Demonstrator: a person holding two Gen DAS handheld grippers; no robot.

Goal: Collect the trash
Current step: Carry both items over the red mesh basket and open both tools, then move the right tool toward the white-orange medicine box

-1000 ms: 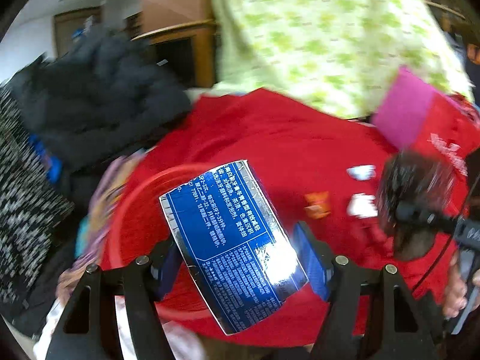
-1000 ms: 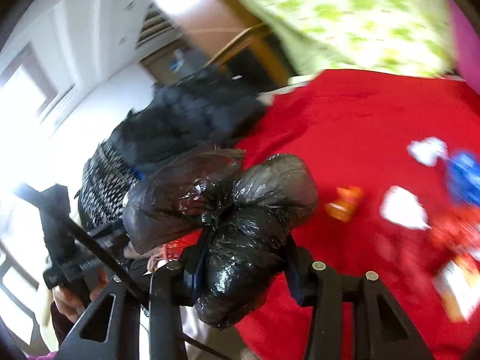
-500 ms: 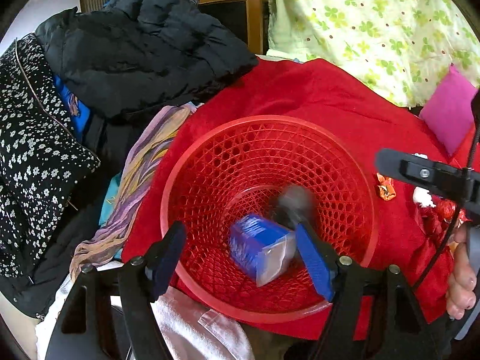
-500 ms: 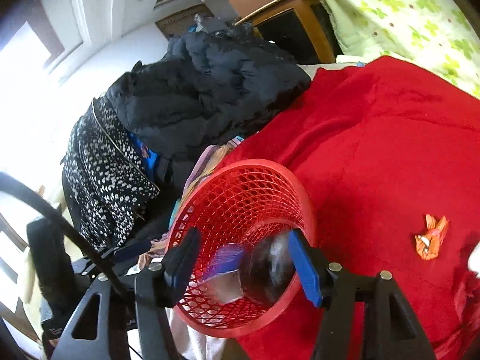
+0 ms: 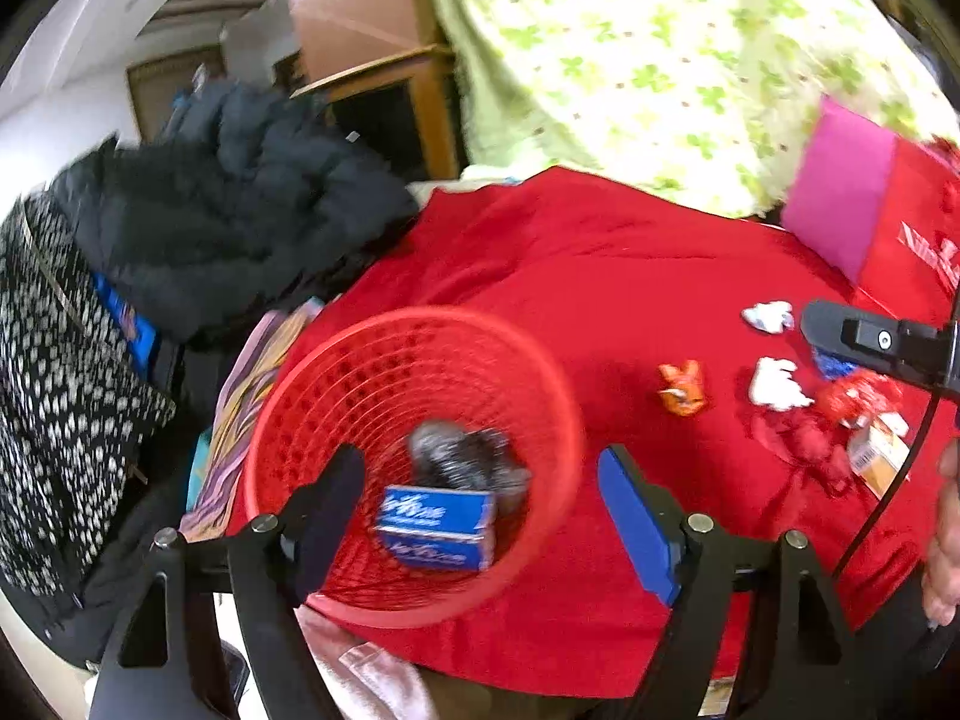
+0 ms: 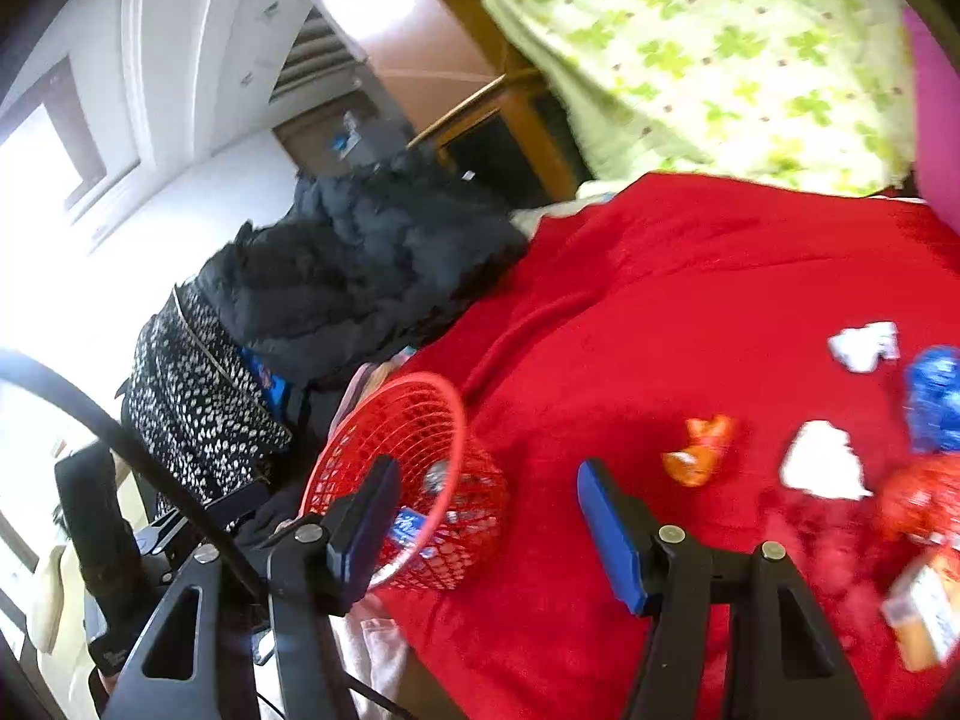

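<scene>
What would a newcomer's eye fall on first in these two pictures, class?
First, the red mesh basket at the near edge of the red blanket, with a blue box and a crumpled black bag inside. Next, the scraps scattered to its right, such as the orange wrapper. Both tools, left and right, hang open and empty.

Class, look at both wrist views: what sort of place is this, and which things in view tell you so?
Most likely a bedroom at home: a red blanket spread over what looks like a bed, a green floral quilt piled behind it, and a black padded coat heaped beside it. A red basket holds the trash.
</scene>
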